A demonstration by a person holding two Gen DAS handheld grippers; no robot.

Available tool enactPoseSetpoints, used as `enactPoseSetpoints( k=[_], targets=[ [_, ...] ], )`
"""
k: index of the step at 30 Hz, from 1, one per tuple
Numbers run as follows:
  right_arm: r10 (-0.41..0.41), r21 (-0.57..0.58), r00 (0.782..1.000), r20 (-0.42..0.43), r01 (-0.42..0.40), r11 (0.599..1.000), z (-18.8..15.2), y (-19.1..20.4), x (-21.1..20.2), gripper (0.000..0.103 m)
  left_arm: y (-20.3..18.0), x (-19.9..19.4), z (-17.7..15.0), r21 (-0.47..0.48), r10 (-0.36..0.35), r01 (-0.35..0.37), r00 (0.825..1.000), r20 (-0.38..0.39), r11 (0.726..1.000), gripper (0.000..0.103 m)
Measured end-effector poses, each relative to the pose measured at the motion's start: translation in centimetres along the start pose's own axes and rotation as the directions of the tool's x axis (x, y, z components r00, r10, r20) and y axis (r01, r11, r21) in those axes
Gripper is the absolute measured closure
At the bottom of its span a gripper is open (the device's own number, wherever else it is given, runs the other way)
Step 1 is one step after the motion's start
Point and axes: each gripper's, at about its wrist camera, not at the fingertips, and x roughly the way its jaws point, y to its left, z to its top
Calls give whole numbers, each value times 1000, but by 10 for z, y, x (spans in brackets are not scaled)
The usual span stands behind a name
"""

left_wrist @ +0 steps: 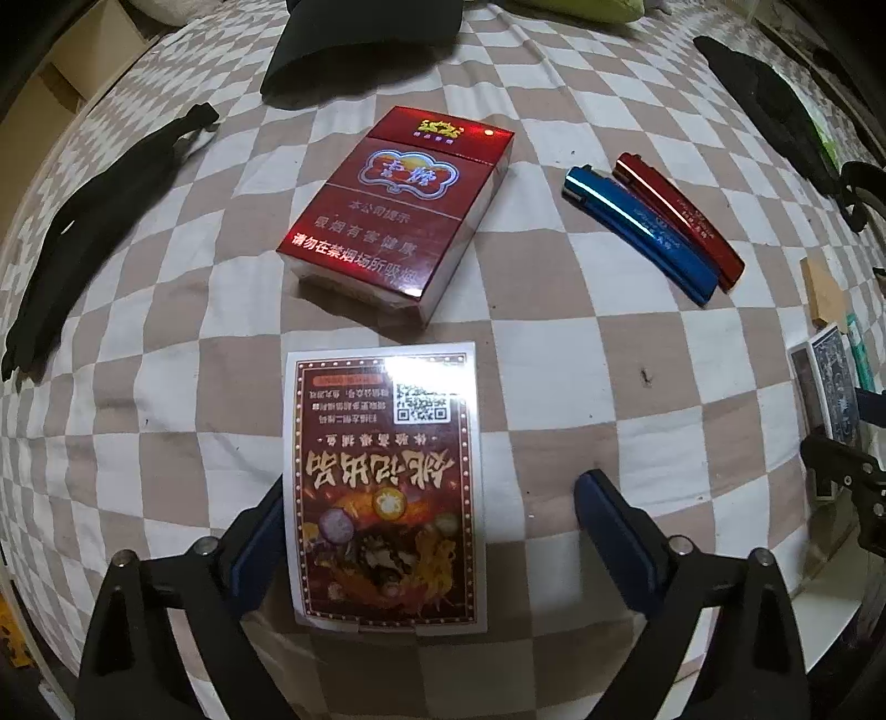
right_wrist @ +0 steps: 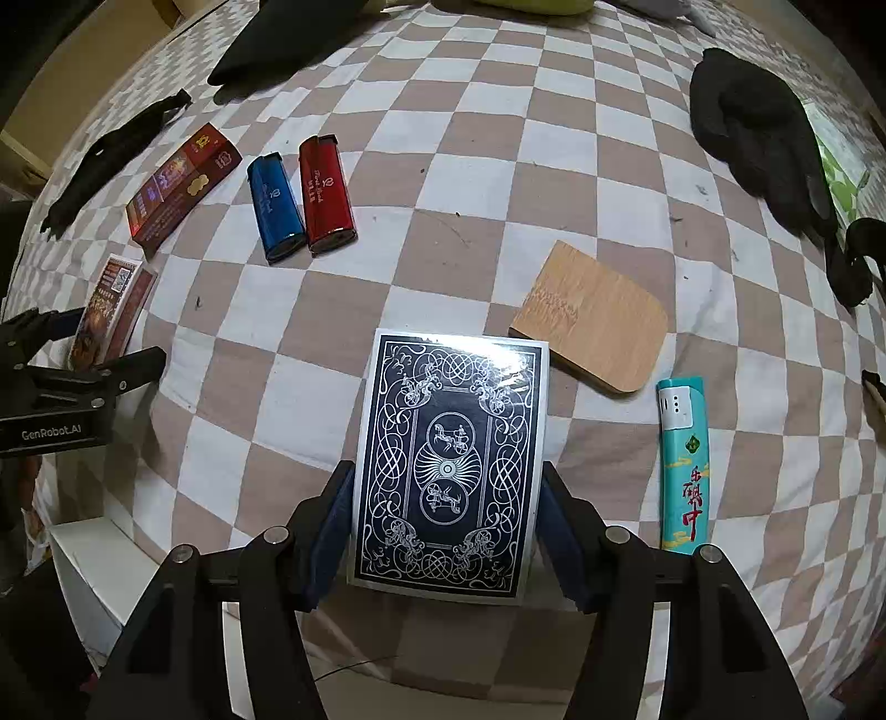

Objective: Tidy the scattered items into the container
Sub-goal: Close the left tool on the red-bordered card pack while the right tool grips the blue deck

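Note:
My right gripper (right_wrist: 447,468) is shut on a dark blue card deck (right_wrist: 448,471), with a pad against each long edge. My left gripper (left_wrist: 434,482) stands open around a red printed card pack (left_wrist: 387,487). Its left finger (left_wrist: 260,531) is at the pack's edge and its right finger (left_wrist: 609,520) is well apart from it. On the checked cloth (left_wrist: 166,387) lie a red cigarette pack (left_wrist: 398,205), a blue lighter (left_wrist: 637,232) and a red lighter (left_wrist: 681,216). A wooden block (right_wrist: 592,321) and a teal lighter (right_wrist: 684,465) lie right of the deck.
Black cloth pieces lie at the left (left_wrist: 83,238), the back (left_wrist: 365,50) and the right (right_wrist: 764,138). A white box-like edge (right_wrist: 94,559) shows below the cloth's near side, between the two grippers.

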Motion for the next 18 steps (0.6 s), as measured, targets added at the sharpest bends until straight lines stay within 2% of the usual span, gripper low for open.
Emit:
enactPoseSetpoints(
  k=[2,5,7,8,18],
  targets=[
    [1,0,1000,0,-1,1000,-2,1,-1,39,1,-1,0,-2,1,-1,1000,3,1000,12],
    [-2,0,1000,0,2,1000,-6,3,-3,39,3,-3,1,-3,3,-3,1000,8,1000,25],
    [-1,3,1000,0,1,1000,-9,3,-4,39,4,-3,2,-3,-2,2,1000,10,1000,42],
    [-1,3,1000,-1,1,1000,-10,4,-4,39,4,-4,2,-3,-5,5,1000,10,1000,44],
    [0,-23,1000,31,1,1000,-27,12,-16,41,6,-7,3,-6,-31,31,999,20,999,44]
  ],
)
